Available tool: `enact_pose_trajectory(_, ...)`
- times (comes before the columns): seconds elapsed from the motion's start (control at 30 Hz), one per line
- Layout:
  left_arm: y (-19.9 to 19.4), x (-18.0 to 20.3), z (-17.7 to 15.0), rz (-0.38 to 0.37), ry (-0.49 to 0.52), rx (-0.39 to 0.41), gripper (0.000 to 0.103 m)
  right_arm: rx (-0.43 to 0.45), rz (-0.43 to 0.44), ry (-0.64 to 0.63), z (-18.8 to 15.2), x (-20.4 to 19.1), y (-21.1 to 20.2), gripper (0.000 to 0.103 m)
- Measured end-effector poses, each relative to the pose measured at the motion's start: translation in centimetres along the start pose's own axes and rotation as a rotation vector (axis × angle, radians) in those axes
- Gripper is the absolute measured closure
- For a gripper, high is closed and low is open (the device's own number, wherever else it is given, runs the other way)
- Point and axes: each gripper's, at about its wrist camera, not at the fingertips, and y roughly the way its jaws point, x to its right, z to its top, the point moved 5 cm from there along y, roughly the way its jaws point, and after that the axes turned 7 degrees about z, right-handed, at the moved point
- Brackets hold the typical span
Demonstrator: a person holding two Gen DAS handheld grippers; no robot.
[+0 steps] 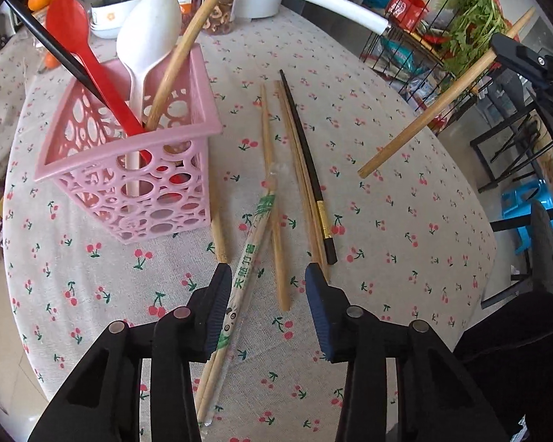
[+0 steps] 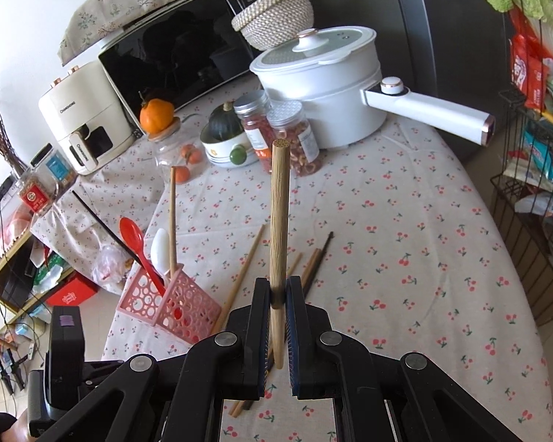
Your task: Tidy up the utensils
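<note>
A pink perforated basket [image 1: 129, 169] stands on the cherry-print tablecloth and holds a red spoon [image 1: 92, 62], a white spoon [image 1: 143, 48], a black chopstick and a bamboo chopstick. Several loose chopsticks lie to its right: a wrapped pair [image 1: 254, 235], plain bamboo ones [image 1: 272, 199] and a black one [image 1: 309, 169]. My left gripper [image 1: 269, 276] is open just above the wrapped pair and a bamboo stick. My right gripper [image 2: 277, 291] is shut on a bamboo chopstick [image 2: 279, 213], held in the air; it also shows in the left wrist view [image 1: 446, 99]. The basket shows in the right wrist view [image 2: 169, 305].
A white electric pot [image 2: 324, 84] with a long handle, jars [image 2: 295, 136], a bowl with a squash and an orange stand at the table's far side. A microwave and air fryer [image 2: 84, 118] sit behind. A wire rack with vegetables [image 1: 442, 18] stands off the right edge.
</note>
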Motion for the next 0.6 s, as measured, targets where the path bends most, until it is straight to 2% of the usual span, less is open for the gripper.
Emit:
enact_pose_trajectory(0.07,1.0,-0.2,-0.3,0.012,-0.01,-0.039,0.07,-0.002,-0.004,0.003,-0.1,0.3,-0.1,0.096)
enact_pose_trajectory(0.13,1.6,-0.3,-0.5,0.022,-0.012,-0.069,0.073,-0.007,-0.005,0.006,-0.2,0.6,-0.2,0.096)
enact_pose_trajectory(0.23,1.8,-0.2,-0.5,0.02,-0.006,-0.074,0.078,-0.013,-0.009,0.004,-0.4,0.9,-0.2,0.096)
enact_pose_trajectory(0.3,1.8,0.0,-0.4,0.011,-0.006,-0.082,0.088,-0.015,-0.01,0.006,-0.4,0.9,-0.2,0.096)
enact_pose_trajectory(0.37,1.9,0.2,-0.4,0.043,0.005,-0.086,0.096,-0.014,-0.008,0.009,-0.4,0.9,-0.1,0.096)
enact_pose_trajectory(0.47,1.5,0.7,-0.4,0.057,0.025,-0.055,0.097,-0.011,-0.005,0.008,-0.3,0.6,-0.1,0.096)
enact_pose_trajectory(0.6,-1.9,1.5,0.0,0.025,0.035,0.048,0.098,0.001,0.003,-0.004,-0.2,-0.2,-0.3,0.096)
